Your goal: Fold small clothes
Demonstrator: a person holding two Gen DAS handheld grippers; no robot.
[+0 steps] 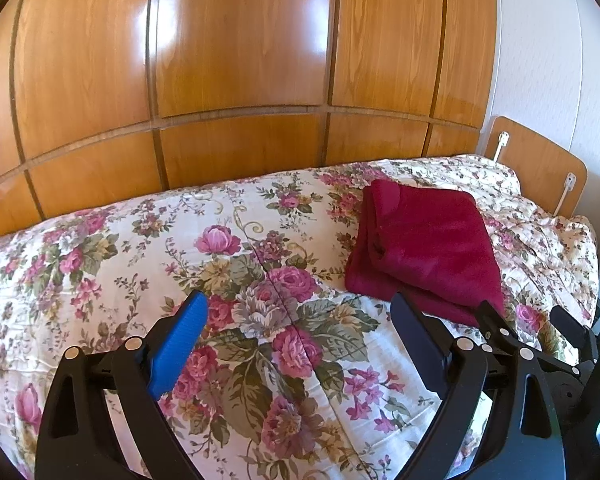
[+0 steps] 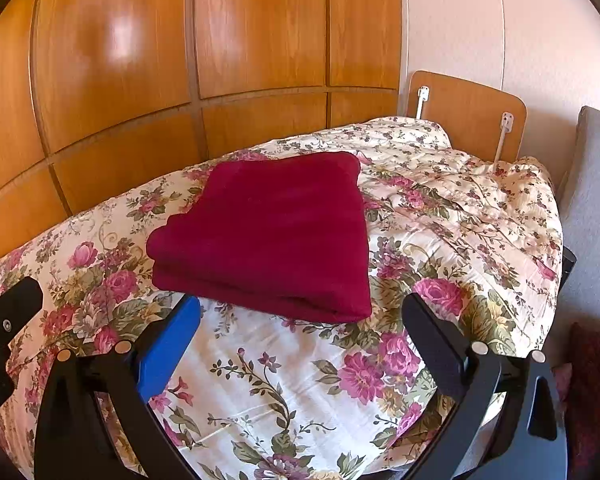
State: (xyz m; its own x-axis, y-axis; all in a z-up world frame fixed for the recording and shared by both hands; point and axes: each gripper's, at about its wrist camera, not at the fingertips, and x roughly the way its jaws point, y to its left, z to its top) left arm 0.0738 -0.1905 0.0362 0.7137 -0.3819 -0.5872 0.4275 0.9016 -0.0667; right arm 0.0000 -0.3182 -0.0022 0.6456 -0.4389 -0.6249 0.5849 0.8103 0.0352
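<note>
A dark red garment (image 1: 424,246) (image 2: 272,232) lies folded into a thick rectangle on the floral bedspread (image 1: 228,248) (image 2: 440,216). My left gripper (image 1: 300,304) hangs open above the bedspread, to the left of and nearer than the garment, with nothing between its fingers. My right gripper (image 2: 302,306) is open too, its fingertips just short of the garment's near edge, holding nothing. In the left wrist view the right gripper (image 1: 520,320) shows at the far right; in the right wrist view part of the left gripper (image 2: 12,308) shows at the far left edge.
Glossy wooden wardrobe doors (image 1: 236,80) (image 2: 180,60) rise right behind the bed. A wooden headboard (image 1: 540,164) (image 2: 468,112) stands at the right against a white wall. A grey upholstered piece (image 2: 592,208) sits beside the bed, with dark red fabric (image 2: 592,380) below it.
</note>
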